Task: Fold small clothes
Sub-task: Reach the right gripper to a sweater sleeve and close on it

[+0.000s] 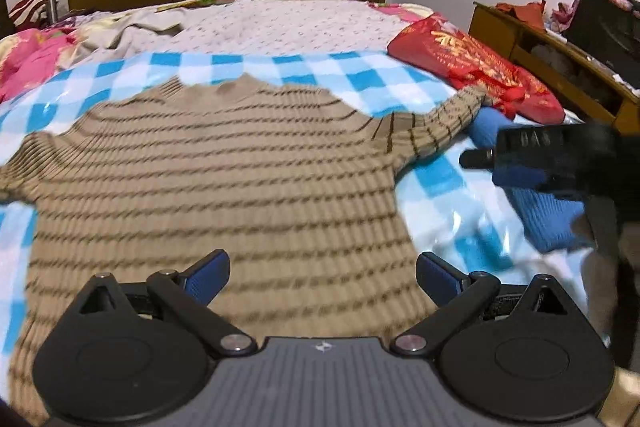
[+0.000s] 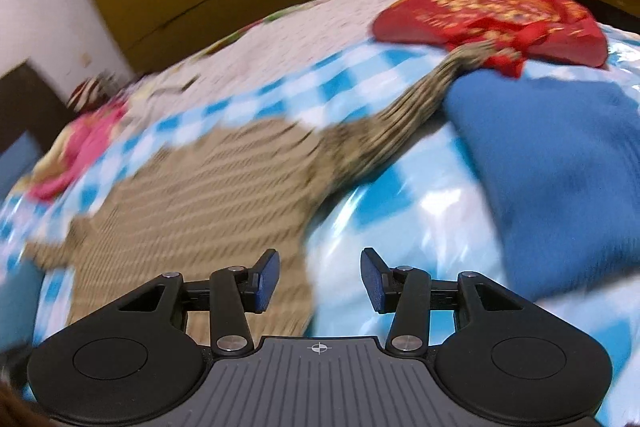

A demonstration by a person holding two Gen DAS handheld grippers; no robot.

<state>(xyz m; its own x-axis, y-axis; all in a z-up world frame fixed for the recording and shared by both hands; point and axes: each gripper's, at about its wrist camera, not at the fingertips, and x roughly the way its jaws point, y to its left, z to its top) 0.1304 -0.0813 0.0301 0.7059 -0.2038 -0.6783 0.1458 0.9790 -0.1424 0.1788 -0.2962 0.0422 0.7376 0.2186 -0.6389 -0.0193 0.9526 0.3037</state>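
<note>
Sweater [image 1: 224, 179], tan rib knit with thin dark stripes, spread flat across centre frame on blue-white checked sheet [image 1: 280, 67]; one sleeve angled to upper right, cuff tucked under red printed fabric [image 1: 472, 67]. Blue knit garment [image 2: 560, 163] at right, just beside that sleeve. Left gripper [image 1: 322, 277] over hem, jaws wide apart, empty. Right gripper [image 2: 320, 281] over sweater's right edge, jaws apart, empty.

Motion is blurring my right view, smearing the striped sweater [image 2: 192, 187] into streaks. Its far sleeve cuff is disappearing under the red cloth [image 2: 492, 15]. The left view's edge is cropping the blue garment [image 1: 552, 219].
</note>
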